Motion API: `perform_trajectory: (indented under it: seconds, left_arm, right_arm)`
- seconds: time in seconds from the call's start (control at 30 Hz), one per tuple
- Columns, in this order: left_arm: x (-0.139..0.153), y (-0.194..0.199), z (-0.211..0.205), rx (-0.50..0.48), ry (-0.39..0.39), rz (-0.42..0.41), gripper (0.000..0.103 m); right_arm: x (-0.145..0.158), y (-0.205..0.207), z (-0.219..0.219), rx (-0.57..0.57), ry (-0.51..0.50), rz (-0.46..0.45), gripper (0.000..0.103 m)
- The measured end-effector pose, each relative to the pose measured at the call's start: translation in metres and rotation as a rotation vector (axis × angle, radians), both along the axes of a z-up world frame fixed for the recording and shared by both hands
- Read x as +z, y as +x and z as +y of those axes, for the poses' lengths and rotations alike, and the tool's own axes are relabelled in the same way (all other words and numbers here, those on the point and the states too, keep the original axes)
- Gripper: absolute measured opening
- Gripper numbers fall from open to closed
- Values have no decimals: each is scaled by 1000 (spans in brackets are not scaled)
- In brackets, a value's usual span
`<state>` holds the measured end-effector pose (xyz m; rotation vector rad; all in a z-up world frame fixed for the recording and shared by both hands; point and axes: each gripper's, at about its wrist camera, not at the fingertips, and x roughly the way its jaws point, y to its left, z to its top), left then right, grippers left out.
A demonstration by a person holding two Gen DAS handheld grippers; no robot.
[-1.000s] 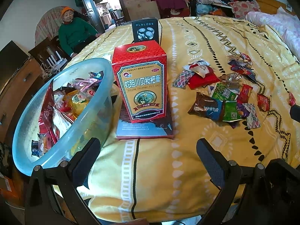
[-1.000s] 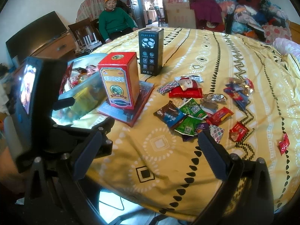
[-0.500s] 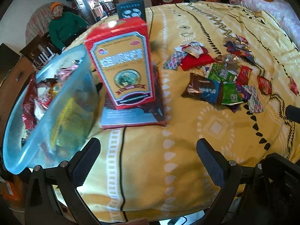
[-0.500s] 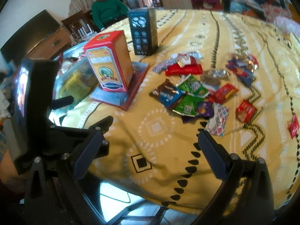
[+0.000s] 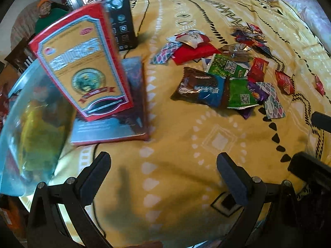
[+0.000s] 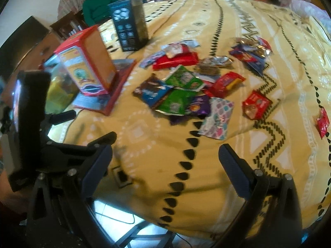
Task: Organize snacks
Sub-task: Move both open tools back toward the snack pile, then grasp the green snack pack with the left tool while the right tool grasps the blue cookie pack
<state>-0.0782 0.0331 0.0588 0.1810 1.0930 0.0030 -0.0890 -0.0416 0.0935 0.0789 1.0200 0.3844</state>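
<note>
A heap of wrapped snacks (image 5: 225, 78) (image 6: 186, 86) lies loose on the yellow patterned tablecloth (image 5: 186, 144); a brown-and-blue packet (image 5: 199, 86) and green packets (image 6: 182, 78) are nearest. A clear blue plastic basin (image 5: 31, 124) (image 6: 55, 82) at the left holds several snacks. My left gripper (image 5: 163, 177) hangs open over bare cloth, short of the heap, nothing between its fingers. My right gripper (image 6: 165, 165) is open too, above the table's near edge, with a patterned packet (image 6: 217, 117) just ahead of it.
A red and gold box (image 5: 82, 66) (image 6: 86, 68) stands on a flat book (image 5: 115, 124) beside the basin. A tall dark box (image 5: 118, 16) (image 6: 130, 24) stands behind. A seated person in green (image 6: 97, 8) is at the far side. The left gripper's body (image 6: 31, 124) fills the right view's left.
Both grippers have moved forward and lower toward the table, so the boxes and the snack heap loom larger. Both stay open; nothing on the table has moved.
</note>
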Motion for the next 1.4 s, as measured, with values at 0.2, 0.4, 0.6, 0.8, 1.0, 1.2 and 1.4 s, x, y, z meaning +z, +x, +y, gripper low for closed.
perform_trajectory:
  seconds: [0.2, 0.4, 0.6, 0.8, 1.0, 1.2, 1.4]
  left_arm:
    - [-12, 29, -6, -11, -31, -22, 102]
    - [-20, 57, -18, -37, -70, -42, 102]
    - [-37, 58, -43, -179, -72, -55, 102]
    - [-35, 46, -36, -149, -148, -35, 102]
    - [-11, 36, -17, -116, -207, -55, 102]
    - [15, 31, 3, -89, -220, -112, 102]
    - [14, 26, 22, -52, -246, -102, 102]
  right_arm:
    - [-3, 19, -26, -56, -21, -35, 103]
    - [-17, 57, -70, -172, -72, -69, 103]
    - [-11, 88, -76, -116, -50, -72, 101]
    - [8, 170, -60, 23, 34, -97, 59]
    - [-3, 269, -13, 98, 21, -56, 59]
    - [-43, 324, 49, 198, 7, 71, 60]
    - [-63, 264, 74, 402, -55, 176, 72]
